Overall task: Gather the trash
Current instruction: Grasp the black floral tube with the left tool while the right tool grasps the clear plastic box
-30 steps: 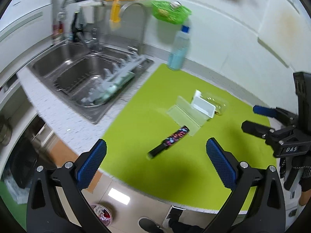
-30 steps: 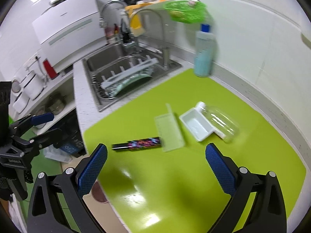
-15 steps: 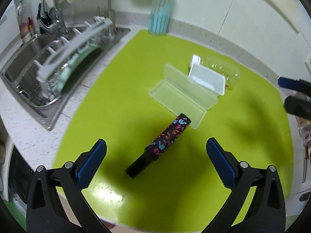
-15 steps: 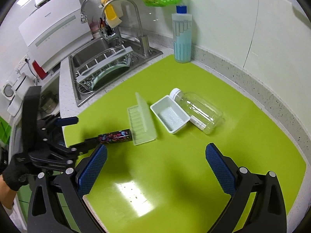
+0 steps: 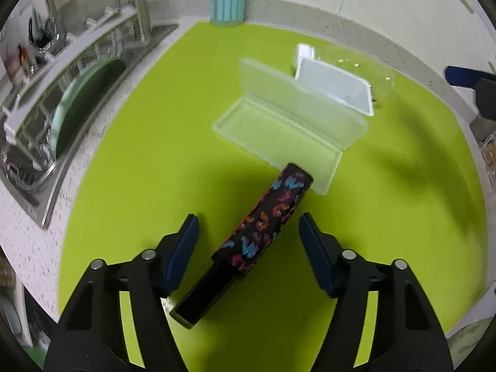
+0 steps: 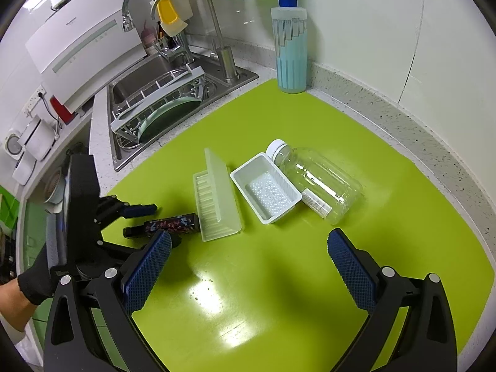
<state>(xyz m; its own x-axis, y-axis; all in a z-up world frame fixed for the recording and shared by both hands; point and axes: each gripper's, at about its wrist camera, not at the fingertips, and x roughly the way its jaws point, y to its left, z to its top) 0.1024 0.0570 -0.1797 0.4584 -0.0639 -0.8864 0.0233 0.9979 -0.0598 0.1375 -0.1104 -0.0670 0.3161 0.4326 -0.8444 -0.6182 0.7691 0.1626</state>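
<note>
green mat (image 6: pixel 279 279), speckled counter (image 6: pixel 387 114), steel sink (image 6: pixel 139 83)

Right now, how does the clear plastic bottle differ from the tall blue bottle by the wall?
The clear plastic bottle lies on its side on the green mat; the tall blue bottle stands upright. The clear one looks empty with a white cap; the blue one has a blue cap. Both are plastic and capped.

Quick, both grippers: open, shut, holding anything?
Left gripper: closing around the black tube with colourful print, fingers not yet touching it.
Right gripper: open, holding nothing.
</note>
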